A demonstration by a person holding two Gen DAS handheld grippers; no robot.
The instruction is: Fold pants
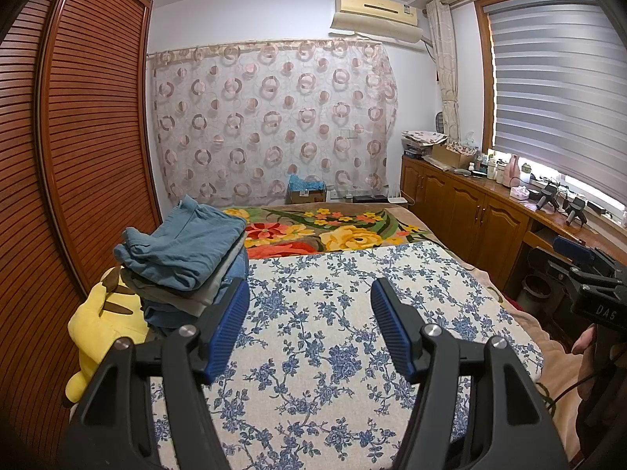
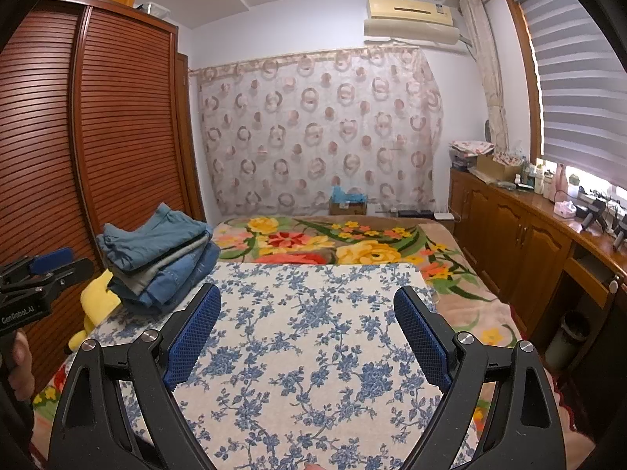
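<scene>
Both my tongs, the left tongs (image 1: 309,313) and right tongs (image 2: 305,321), hang spread apart and empty over the blue-flowered board (image 1: 333,333) on the bed (image 2: 333,243). Pants lie folded in a stack (image 1: 184,258) at the board's far left corner, the top blue pair (image 2: 153,235) rumpled. Soft, limp, fairly light cloth, I judge; I'd pinch it at the waistband edge.

Both wrist cams face fwd, close over floral board (image 1: 333,313); shared view.
</scene>
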